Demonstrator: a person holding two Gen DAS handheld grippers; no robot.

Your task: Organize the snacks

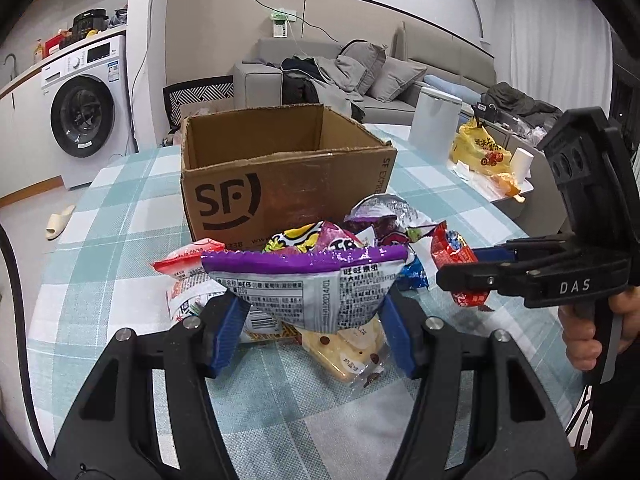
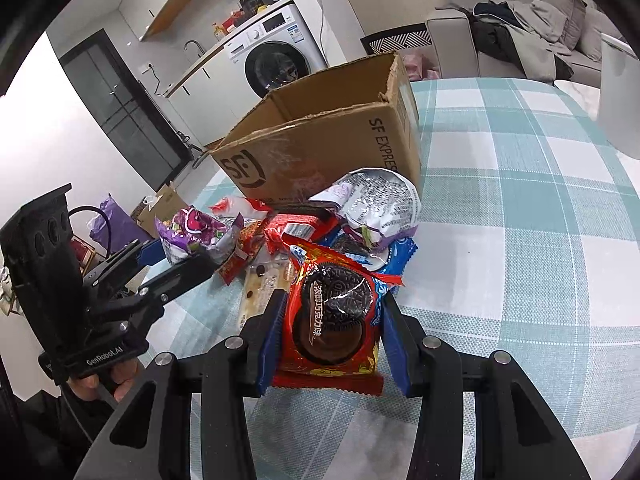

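2 tools worked over 1 pile of snacks on the checked worktop (image 2: 520,184), just in front of 1 open cardboard box (image 1: 280,168). The left tool (image 1: 312,320) gripped a purple-topped packet (image 1: 304,280) by its sides. The right tool (image 2: 326,336) clamped a red Oreo packet (image 2: 332,320); only the right wrist view showed its cookie picture, while the left wrist view alone showed 1 yellow bag (image 1: 480,152).

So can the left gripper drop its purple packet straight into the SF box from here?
Probably yes. The left gripper is shut on the purple snack packet, and the open-topped SF cardboard box stands directly ahead. Only the low snack pile lies between, so it must lift over it.
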